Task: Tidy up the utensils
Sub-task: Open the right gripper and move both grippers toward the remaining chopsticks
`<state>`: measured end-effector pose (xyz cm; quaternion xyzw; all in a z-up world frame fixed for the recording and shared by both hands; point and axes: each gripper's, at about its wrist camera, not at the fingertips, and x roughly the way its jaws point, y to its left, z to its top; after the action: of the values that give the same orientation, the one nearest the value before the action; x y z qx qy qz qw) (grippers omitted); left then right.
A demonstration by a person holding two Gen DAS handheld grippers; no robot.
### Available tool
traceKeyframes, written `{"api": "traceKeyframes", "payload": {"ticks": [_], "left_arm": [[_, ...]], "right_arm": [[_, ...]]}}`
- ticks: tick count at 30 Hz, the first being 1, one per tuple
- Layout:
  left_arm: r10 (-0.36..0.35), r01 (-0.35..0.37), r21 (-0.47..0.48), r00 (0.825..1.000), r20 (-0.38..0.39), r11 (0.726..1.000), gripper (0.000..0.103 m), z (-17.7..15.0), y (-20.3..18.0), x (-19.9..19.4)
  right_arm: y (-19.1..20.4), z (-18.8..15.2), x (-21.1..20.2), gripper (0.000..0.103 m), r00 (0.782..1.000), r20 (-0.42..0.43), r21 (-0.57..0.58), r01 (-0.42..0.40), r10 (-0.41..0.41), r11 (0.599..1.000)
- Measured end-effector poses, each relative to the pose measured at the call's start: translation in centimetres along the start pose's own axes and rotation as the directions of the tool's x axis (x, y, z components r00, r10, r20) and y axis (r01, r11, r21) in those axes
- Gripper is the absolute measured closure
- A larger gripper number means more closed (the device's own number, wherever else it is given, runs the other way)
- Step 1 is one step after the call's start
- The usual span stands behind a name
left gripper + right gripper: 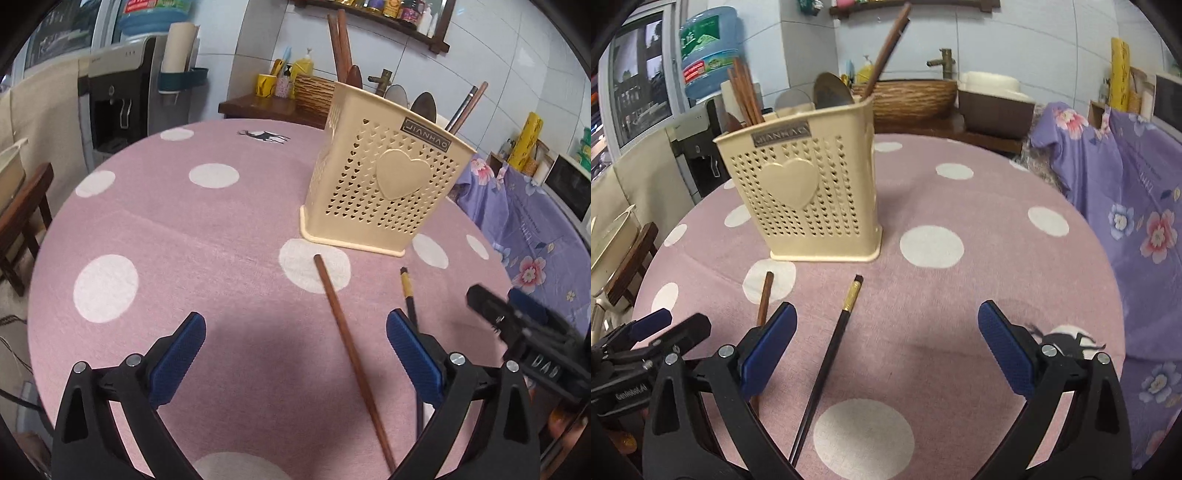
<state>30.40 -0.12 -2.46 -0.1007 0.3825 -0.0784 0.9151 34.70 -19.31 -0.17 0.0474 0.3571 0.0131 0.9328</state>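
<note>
A cream perforated utensil holder [384, 188] with a heart on its front stands on the pink dotted tablecloth [184, 236]; it also shows in the right wrist view [809, 195] holding chopsticks and spoons. A brown chopstick [351, 354] and a black gold-banded chopstick [408, 295] lie on the cloth in front of it, also in the right wrist view as the brown chopstick [764, 299] and the black chopstick [831, 354]. My left gripper [295, 332] is open and empty over the brown chopstick. My right gripper [886, 332] is open and empty over the black chopstick.
A water dispenser [122, 99] stands behind the table at left. A wooden counter with a woven basin [908, 96] and tap lies behind. Purple floral cloth [1137, 206] covers furniture at right. A wooden chair [22, 218] stands at the left edge.
</note>
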Motion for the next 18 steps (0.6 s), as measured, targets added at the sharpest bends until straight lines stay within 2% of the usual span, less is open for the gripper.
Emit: {"api": "traceKeyframes", "payload": {"ticks": [2,4,9,11,14,16,18], "left_arm": [[0.006,-0.006,0.017,1.000,-0.014,1.000,0.009,0.5,-0.6,0.7],[0.017,-0.015,0.054,0.999,-0.046,0.998,0.024,0.7,-1.5,1.8],[0.068,-0.052,0.142,0.991,-0.114,0.989,0.048,0.9,-3.4,5.2],[0.075,-0.056,0.141,0.989,-0.131,0.988,0.054,1.0,-3.4,6.1],[0.104,-0.083,0.176,0.988,-0.117,0.981,0.061,1.0,-3.8,6.5],[0.122,-0.099,0.198,0.986,-0.110,0.975,0.072,1.0,-4.0,6.6],[0.130,-0.104,0.221,0.986,-0.104,0.970,0.088,0.9,-3.8,6.5]], "right_arm": [[-0.6,-0.3,0.6,0.006,1.000,-0.020,0.027,0.017,-0.016,0.999],[-0.9,-0.7,0.8,0.007,0.999,-0.027,0.042,0.023,-0.022,0.999],[-1.8,-1.2,1.0,0.007,0.998,-0.035,0.056,0.048,-0.046,0.997],[-1.9,-1.3,1.2,0.007,0.998,-0.044,0.057,0.048,-0.046,0.997],[-2.0,-1.3,1.4,0.007,0.998,-0.054,0.066,0.044,-0.040,0.997],[-1.9,-1.2,1.5,0.007,0.998,-0.059,0.066,0.042,-0.038,0.997],[-1.7,-1.1,1.7,0.007,0.997,-0.064,0.065,0.038,-0.034,0.997]]}}
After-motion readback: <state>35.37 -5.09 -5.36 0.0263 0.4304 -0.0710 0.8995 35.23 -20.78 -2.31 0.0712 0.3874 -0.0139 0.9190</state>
